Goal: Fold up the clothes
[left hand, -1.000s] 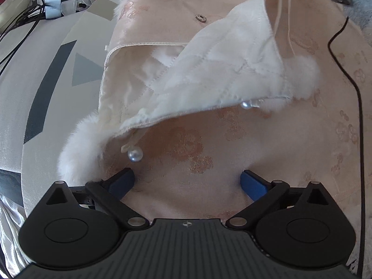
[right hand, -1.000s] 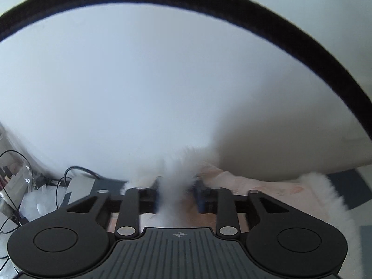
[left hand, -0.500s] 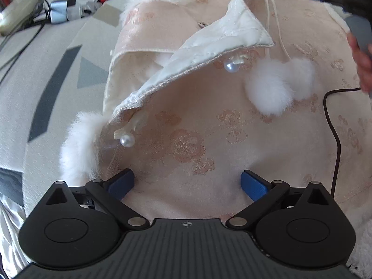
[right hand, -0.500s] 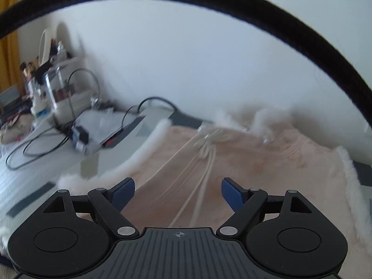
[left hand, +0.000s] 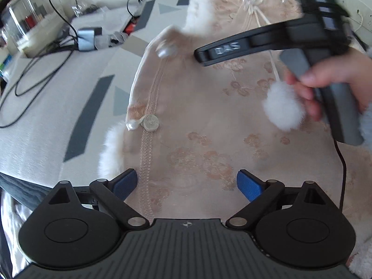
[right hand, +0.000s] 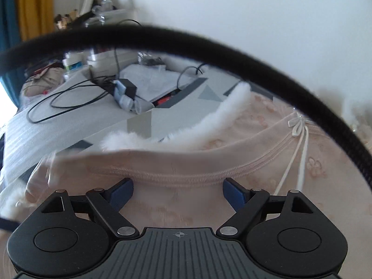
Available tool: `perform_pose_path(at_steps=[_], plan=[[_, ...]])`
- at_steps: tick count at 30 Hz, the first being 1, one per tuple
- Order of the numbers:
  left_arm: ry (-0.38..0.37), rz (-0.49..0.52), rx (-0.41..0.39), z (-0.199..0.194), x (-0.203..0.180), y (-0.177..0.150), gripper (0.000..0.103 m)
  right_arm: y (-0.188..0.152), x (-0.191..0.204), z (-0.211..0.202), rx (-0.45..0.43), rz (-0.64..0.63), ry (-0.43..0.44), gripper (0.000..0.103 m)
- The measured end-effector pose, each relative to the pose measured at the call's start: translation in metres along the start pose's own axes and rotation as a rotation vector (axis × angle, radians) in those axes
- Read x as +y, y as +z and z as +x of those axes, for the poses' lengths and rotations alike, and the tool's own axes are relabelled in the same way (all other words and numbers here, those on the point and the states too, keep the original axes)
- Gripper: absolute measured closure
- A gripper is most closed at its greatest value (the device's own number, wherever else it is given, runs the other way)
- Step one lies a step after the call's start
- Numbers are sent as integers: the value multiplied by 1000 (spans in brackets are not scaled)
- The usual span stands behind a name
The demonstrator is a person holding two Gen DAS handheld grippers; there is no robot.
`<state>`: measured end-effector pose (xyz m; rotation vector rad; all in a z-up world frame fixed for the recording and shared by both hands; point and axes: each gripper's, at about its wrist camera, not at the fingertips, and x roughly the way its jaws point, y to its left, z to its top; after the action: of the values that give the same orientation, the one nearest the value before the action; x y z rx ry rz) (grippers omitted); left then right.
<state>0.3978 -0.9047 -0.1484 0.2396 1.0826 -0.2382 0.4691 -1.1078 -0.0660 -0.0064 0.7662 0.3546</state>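
Garment (left hand: pixel 209 139) collar perhaps behind cable (right hand: pixel 209 44).

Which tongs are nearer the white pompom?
Right. The right tongs hover just above and beside the pompom, held by the hand next to it. The left tongs, closing on nothing, sit farther down the garment.

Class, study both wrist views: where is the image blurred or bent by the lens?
Left wrist view: the other tool and the hand holding it smear with motion; the bed's edges bow. Right wrist view: the black cable arcs across the frame, and the garment's left end blurs.
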Motion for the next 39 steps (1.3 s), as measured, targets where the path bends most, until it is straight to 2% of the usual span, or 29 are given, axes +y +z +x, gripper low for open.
perform_pose_path(at_steps=[4, 8, 9, 11, 12, 14, 17, 19, 23, 24, 27, 30, 33, 36, 39], plan=[[0, -8, -14, -4, 3, -3, 8, 5, 1, 12, -10, 65, -7, 20], [-16, 2, -4, -2, 0, -9, 8, 4, 4, -2, -31, 89, 57, 19], [-15, 13, 5, 2, -1, -9, 8, 3, 6, -4, -29, 79, 62, 14], [-3, 40, 18, 10, -4, -7, 7, -2, 12, 2, 7, -12, 26, 9], [-2, 45, 20, 13, -4, -6, 7, -4, 14, 3, 19, -49, 12, 8], [-7, 49, 24, 16, -4, -4, 5, 1, 13, -4, 20, -40, 15, 11], [-19, 48, 29, 16, -4, -3, 5, 14, -5, -30, -66, 26, -17, 10], [-23, 51, 31, 17, -5, -2, 4, 24, -26, -38, -99, 89, -70, 9], [-31, 58, 31, 19, -7, 1, 2, 31, -87, -11, 22, 264, -144, 11], [-35, 58, 31, 20, -7, 2, 1, 29, -97, -4, 43, 272, -165, 9], [-48, 60, 40, 21, -9, 5, 0, 21, -108, -3, 32, 239, -206, 5], [-56, 78, 45, 21, -9, 8, 0, 16, -111, -12, 34, 260, -222, 9], [-64, 98, 46, 22, -9, 9, 0, 0, -122, -42, -25, 369, -201, 7], [-74, 117, 42, 24, -8, 11, 0, -28, -126, -81, -69, 428, -264, 7], [-85, 133, 36, 26, -8, 14, 0, -69, -135, -118, -60, 487, -365, 7]])
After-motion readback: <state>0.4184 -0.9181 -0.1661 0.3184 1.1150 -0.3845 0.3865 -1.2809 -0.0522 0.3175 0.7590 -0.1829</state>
